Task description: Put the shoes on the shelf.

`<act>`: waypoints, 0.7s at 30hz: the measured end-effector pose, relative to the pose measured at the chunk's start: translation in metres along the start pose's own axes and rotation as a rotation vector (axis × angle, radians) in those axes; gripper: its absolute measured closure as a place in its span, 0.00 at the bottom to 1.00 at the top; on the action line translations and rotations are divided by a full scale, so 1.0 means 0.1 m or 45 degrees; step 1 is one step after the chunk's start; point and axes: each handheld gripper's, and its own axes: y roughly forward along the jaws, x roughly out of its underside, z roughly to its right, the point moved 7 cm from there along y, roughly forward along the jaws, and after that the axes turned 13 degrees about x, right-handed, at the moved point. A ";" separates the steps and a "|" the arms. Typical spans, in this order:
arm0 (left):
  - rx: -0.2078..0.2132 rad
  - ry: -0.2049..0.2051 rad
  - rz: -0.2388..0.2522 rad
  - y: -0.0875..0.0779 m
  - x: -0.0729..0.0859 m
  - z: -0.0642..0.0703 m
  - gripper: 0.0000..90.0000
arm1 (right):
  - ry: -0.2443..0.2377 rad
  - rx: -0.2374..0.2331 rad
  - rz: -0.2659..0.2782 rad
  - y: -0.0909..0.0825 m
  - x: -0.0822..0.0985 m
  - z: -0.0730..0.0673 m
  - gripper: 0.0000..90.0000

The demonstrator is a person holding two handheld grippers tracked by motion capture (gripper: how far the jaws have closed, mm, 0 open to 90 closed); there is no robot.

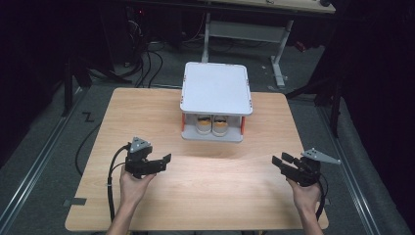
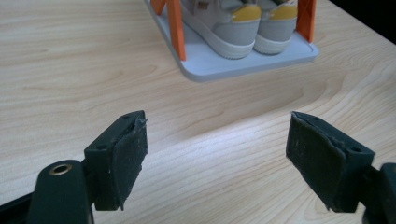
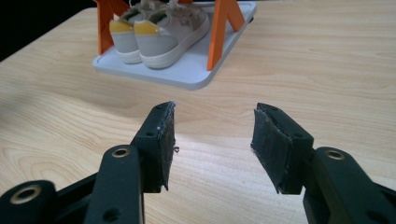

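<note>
Likely, with both tongs, left [image 1: 165, 160] and right [image 1: 279, 159], gaping empty, a careless reach could nudge the shoes [image 1: 212, 125] deeper under the rack [image 1: 215, 88].

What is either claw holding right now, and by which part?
Nothing. The left claw and right claw are both open over the bare table, apart from the shoes on the rack.

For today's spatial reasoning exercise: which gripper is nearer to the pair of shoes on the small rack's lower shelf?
Left. The left gripper sits just below and left of the shoes in the high view, while the right gripper is farther off, below and right. Both are open and apart from the rack.
</note>
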 end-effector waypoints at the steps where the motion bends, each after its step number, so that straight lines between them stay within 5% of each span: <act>1: -0.002 -0.007 0.001 0.01 0.02 -0.02 0.23 | -0.002 0.004 -0.004 0.02 0.02 0.00 0.54; 21: -0.109 -0.089 -0.082 0.20 0.33 -0.34 0.24 | -0.045 0.116 -0.100 0.37 0.33 0.06 0.53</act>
